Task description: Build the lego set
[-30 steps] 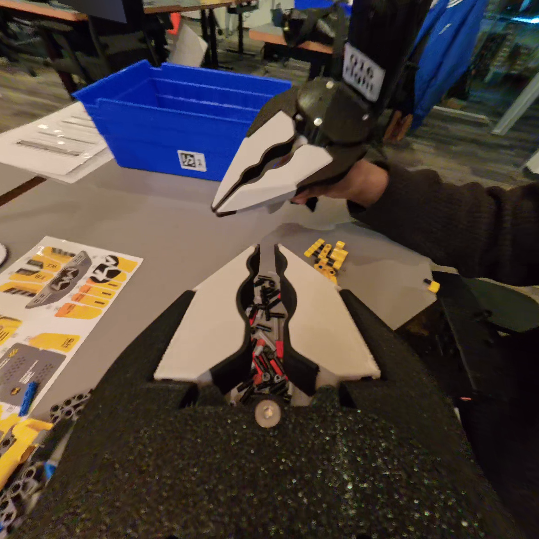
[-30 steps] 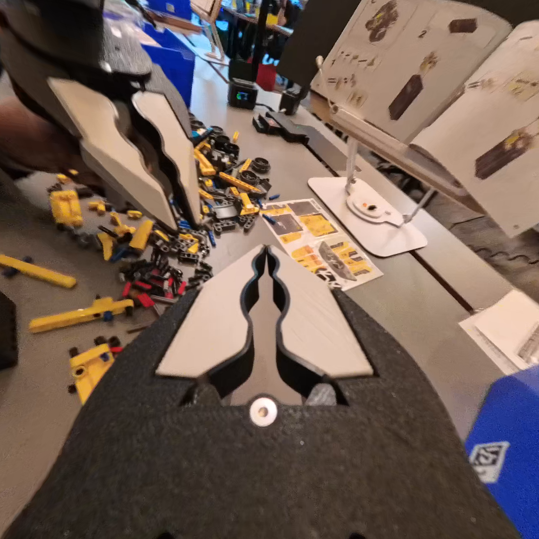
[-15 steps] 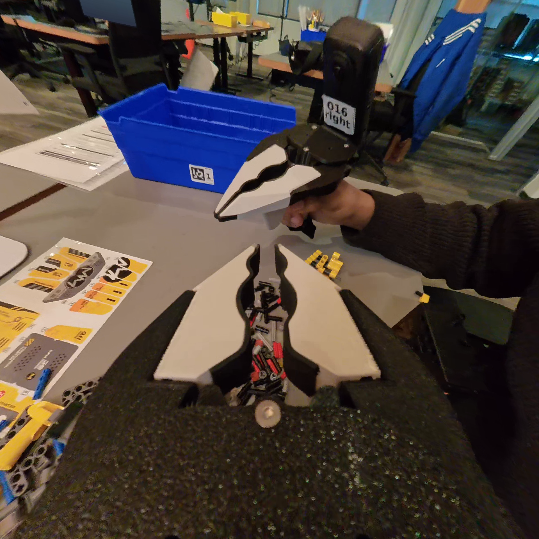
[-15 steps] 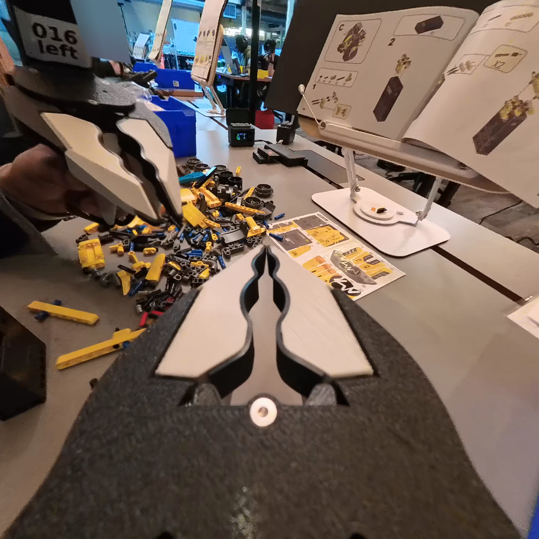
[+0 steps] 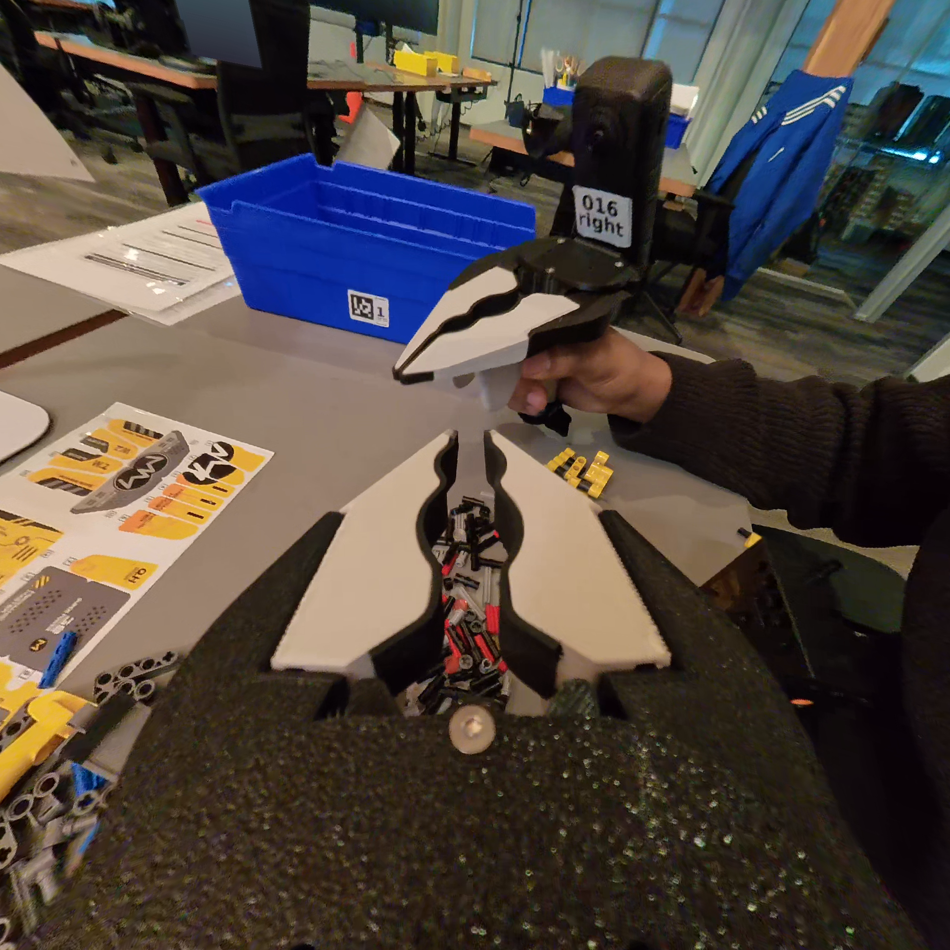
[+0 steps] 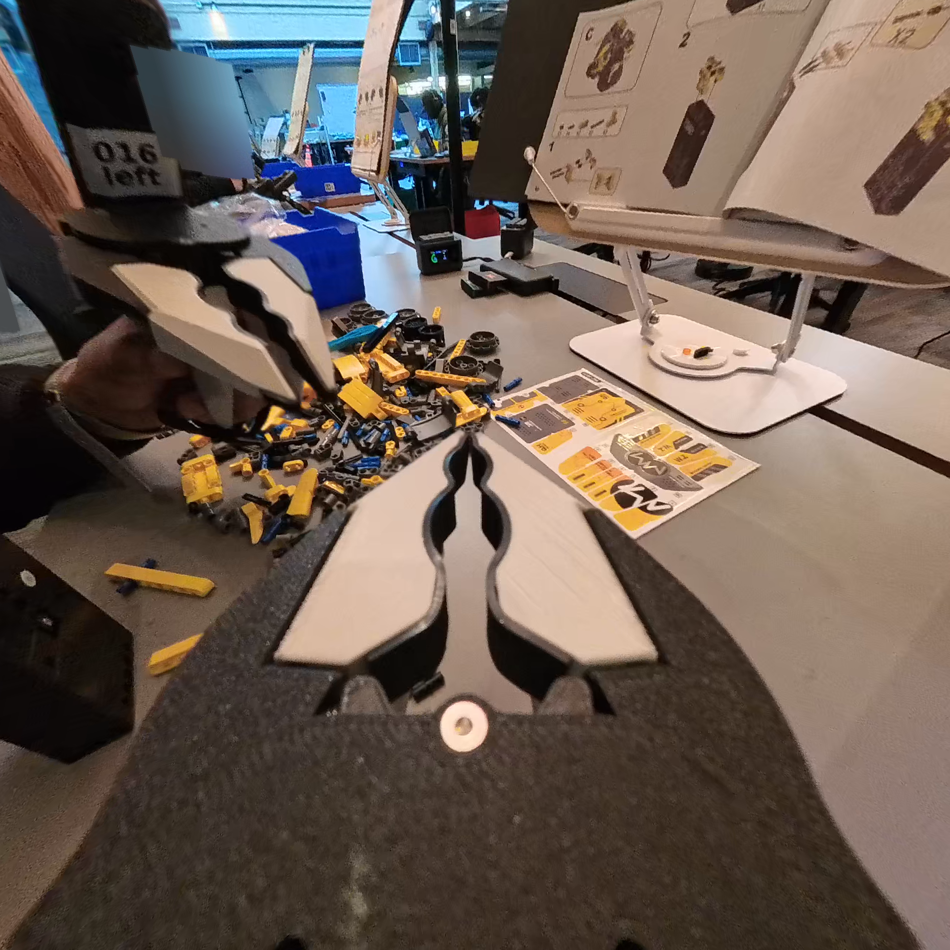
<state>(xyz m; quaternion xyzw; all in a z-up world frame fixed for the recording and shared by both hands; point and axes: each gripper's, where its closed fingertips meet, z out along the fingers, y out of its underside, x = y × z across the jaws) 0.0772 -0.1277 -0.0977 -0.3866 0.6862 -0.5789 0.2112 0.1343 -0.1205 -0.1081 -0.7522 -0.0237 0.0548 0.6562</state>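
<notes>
My left gripper (image 5: 470,436) hangs over a heap of small black and red pins (image 5: 470,591) on the grey table (image 5: 318,390). Its jaws stand a narrow gap apart and hold nothing. It also shows in the right wrist view (image 6: 311,391), above a pile of yellow, black and blue building pieces (image 6: 370,411). My right gripper (image 6: 469,438) is shut and empty, its tips pointing at the near edge of that pile. In the left wrist view it (image 5: 408,372) hovers above the table, held by a hand in a dark sleeve.
A blue bin (image 5: 318,257) stands at the back. A sticker sheet (image 5: 144,493) lies left of the pins and shows in the right wrist view (image 6: 622,452). A small yellow cluster (image 5: 581,470) lies right. An open instruction booklet (image 6: 694,113) rests on a white stand (image 6: 730,396). A black box (image 6: 56,647) sits left. Spacing between my two grippers at the tips: around 6 centimetres.
The right gripper's jaws have closed from a small gap to shut. It has drawn back and to the right, away from the left gripper. The left gripper has stayed over the pins.
</notes>
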